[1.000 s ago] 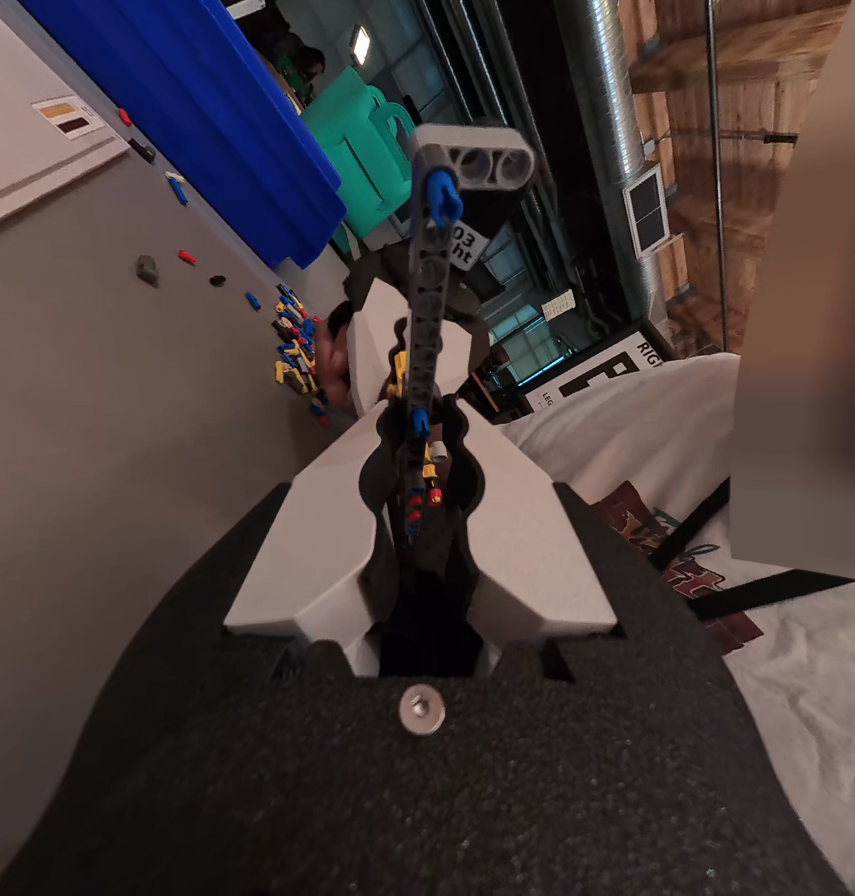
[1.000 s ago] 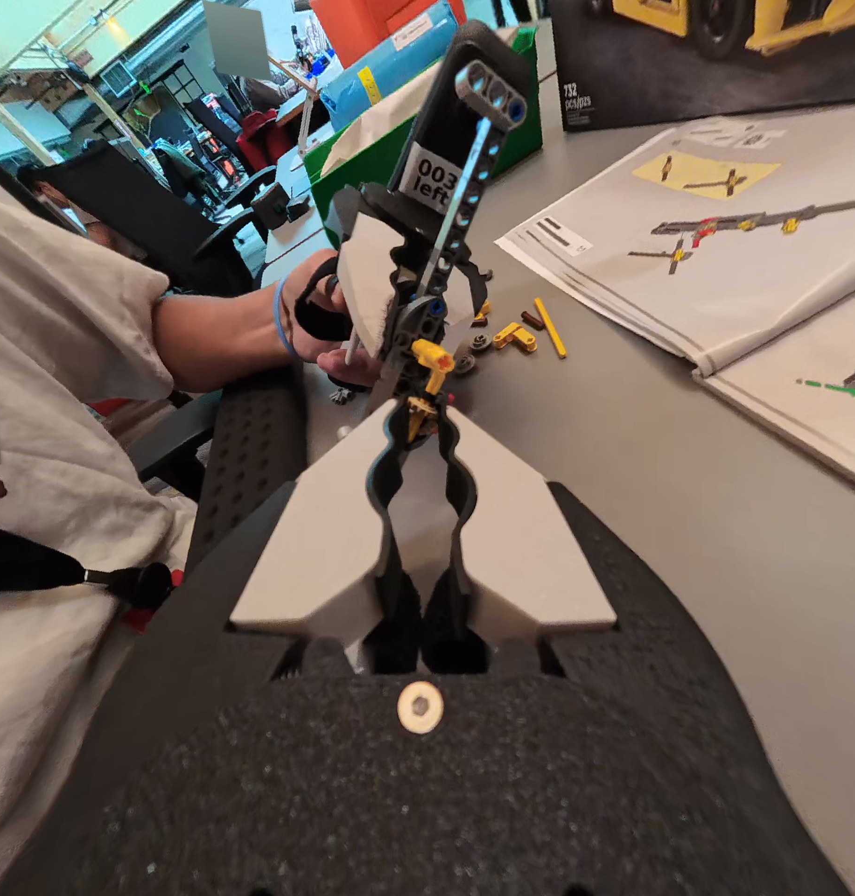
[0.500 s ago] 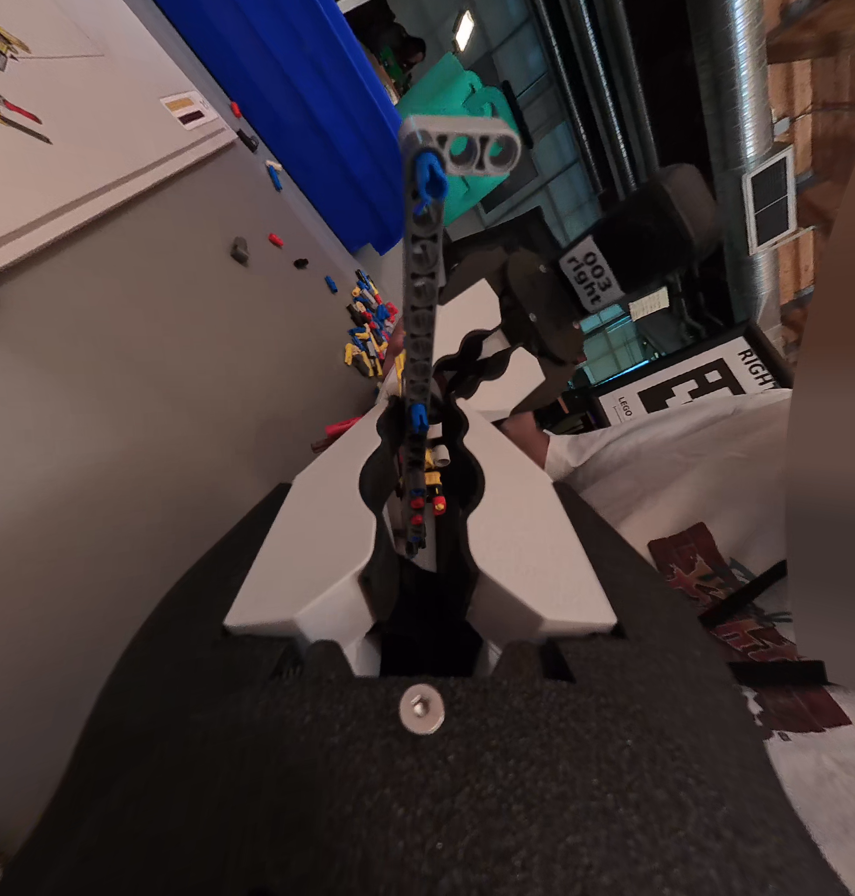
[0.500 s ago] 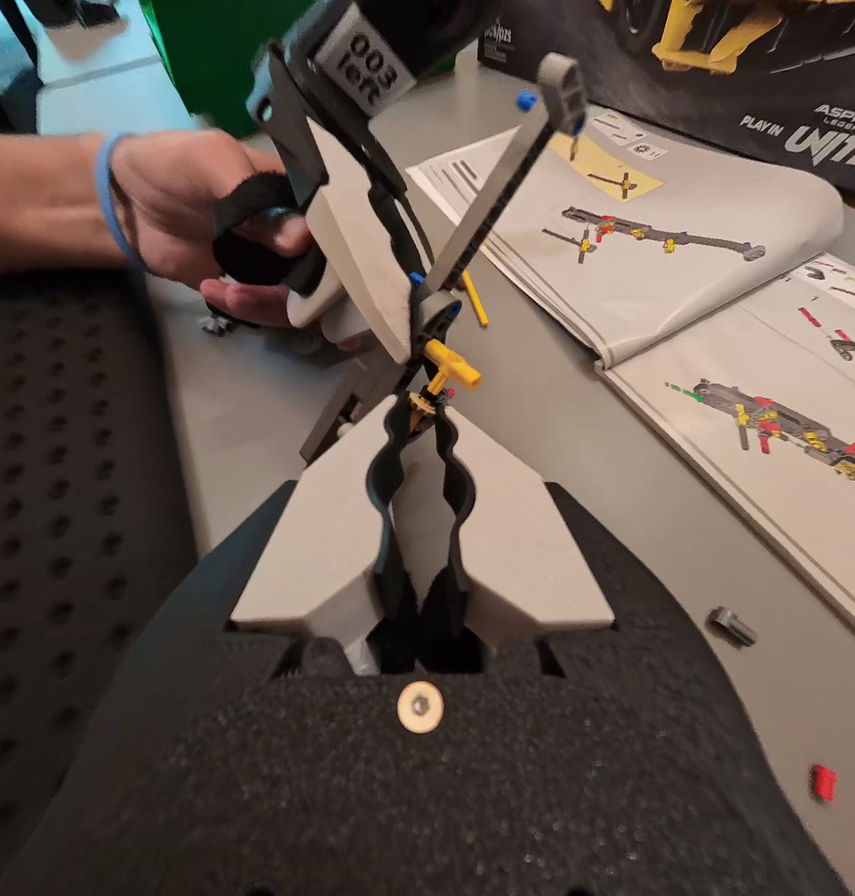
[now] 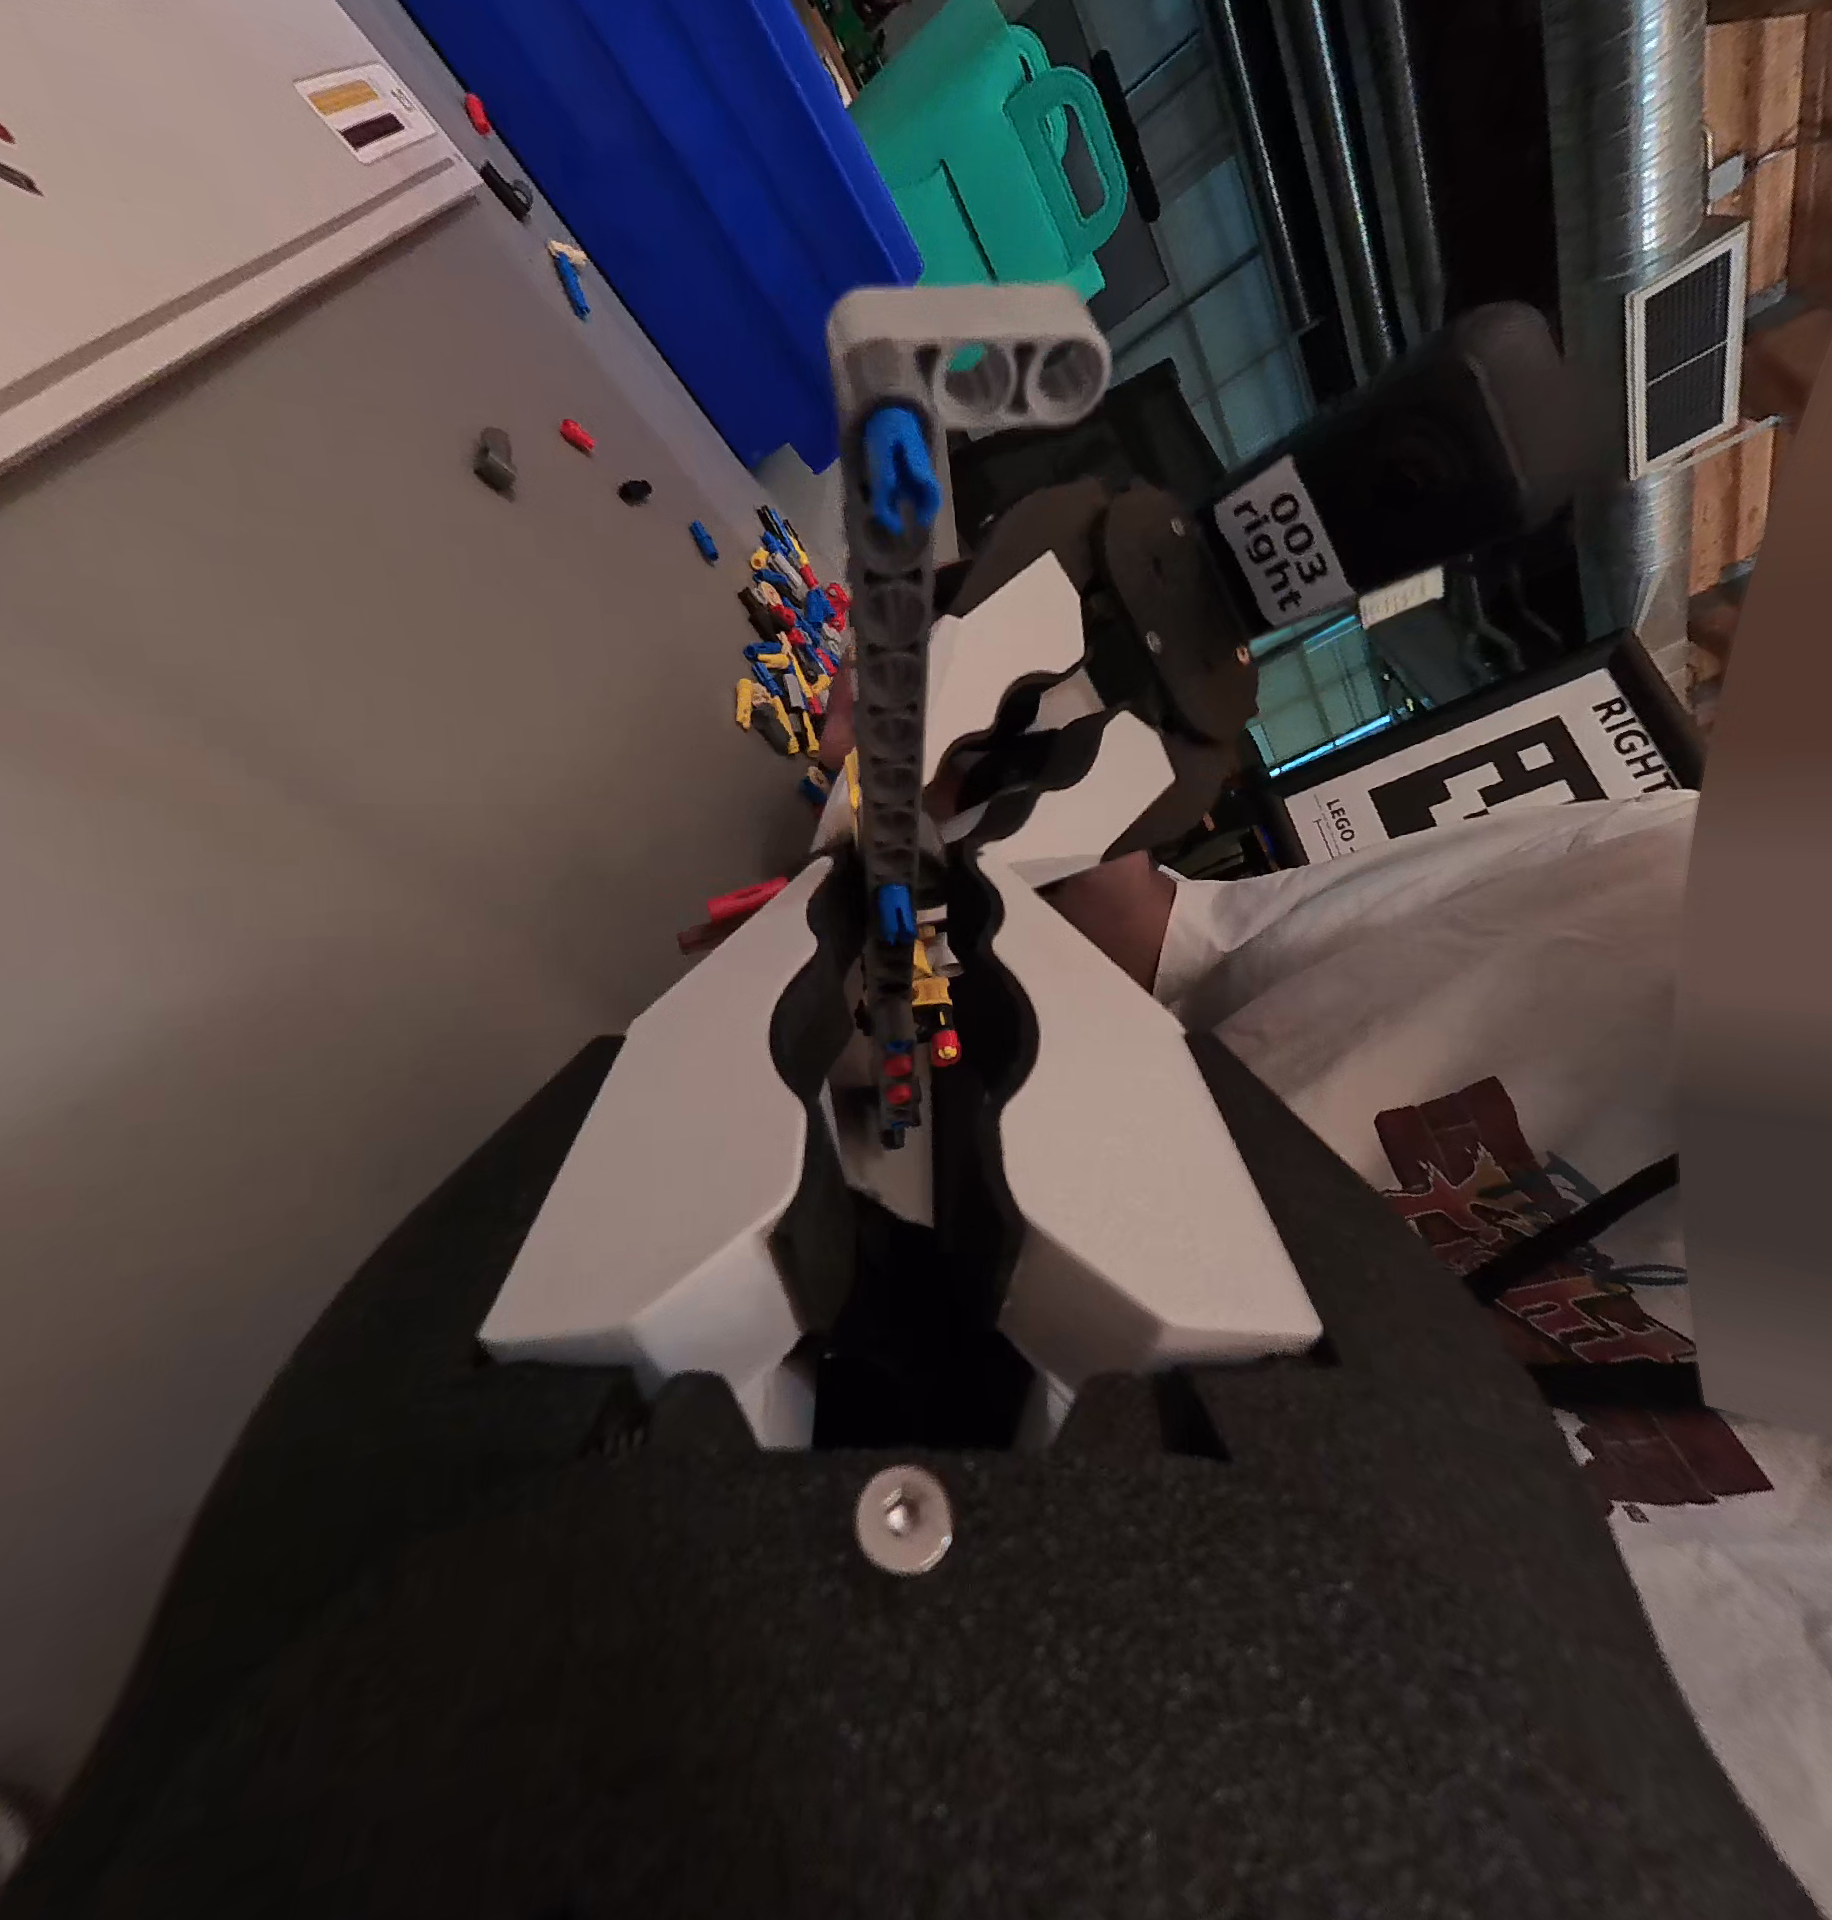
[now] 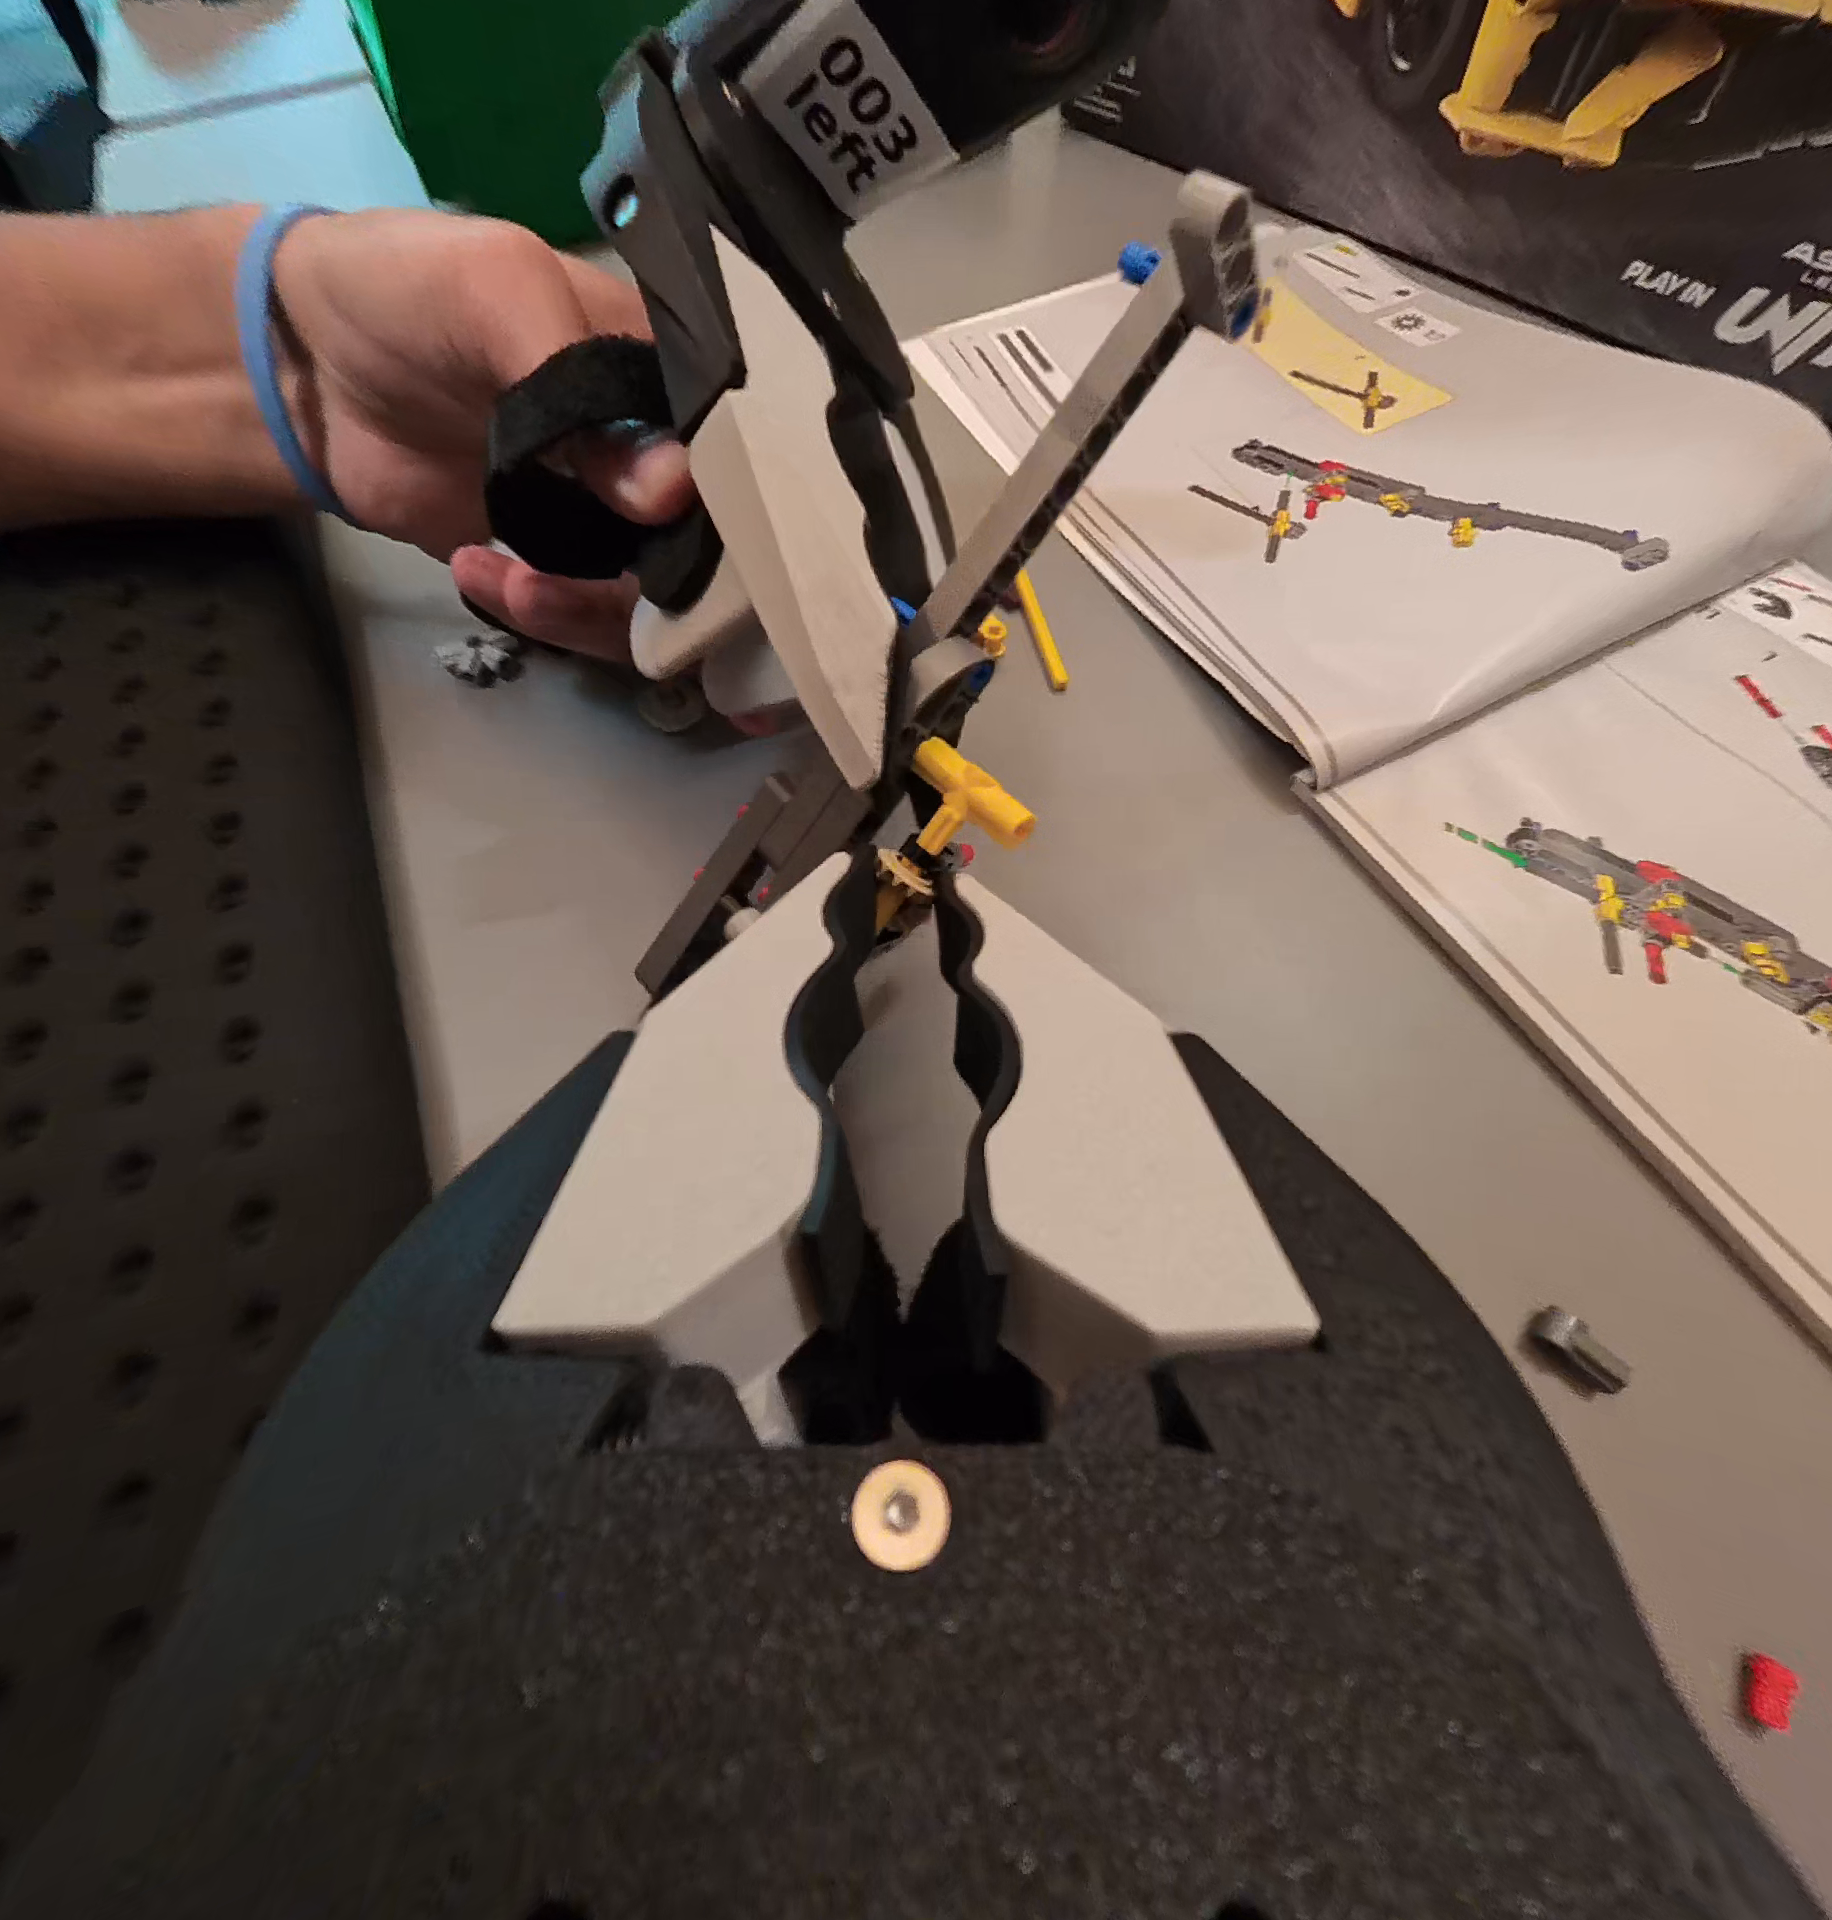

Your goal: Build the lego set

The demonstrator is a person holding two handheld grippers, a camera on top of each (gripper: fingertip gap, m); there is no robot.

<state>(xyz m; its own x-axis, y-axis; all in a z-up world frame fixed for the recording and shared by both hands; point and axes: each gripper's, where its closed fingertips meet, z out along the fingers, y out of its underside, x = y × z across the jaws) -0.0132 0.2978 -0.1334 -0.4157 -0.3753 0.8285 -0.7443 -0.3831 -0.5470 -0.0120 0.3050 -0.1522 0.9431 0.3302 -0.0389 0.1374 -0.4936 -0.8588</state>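
- Two grippers share one build: left gripper (image 5: pixel 896 997) pinches the long grey beam (image 5: pixel 891 665) above the surface (image 6: pixel 1255 1039)
- Right gripper (image 6: pixel 907 883) pinches its small yellow gear end (image 6: pixel 899 871)
- Light, stiff, likely pops apart; best held near joints

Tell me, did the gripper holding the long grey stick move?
Yes. In the right wrist view the left gripper and grey stick now sit nearer the open booklet, tilted toward it.

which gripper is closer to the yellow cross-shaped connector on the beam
Right. The right gripper has its tips just below the yellow connector. The left gripper clamps the long grey beam just above it.
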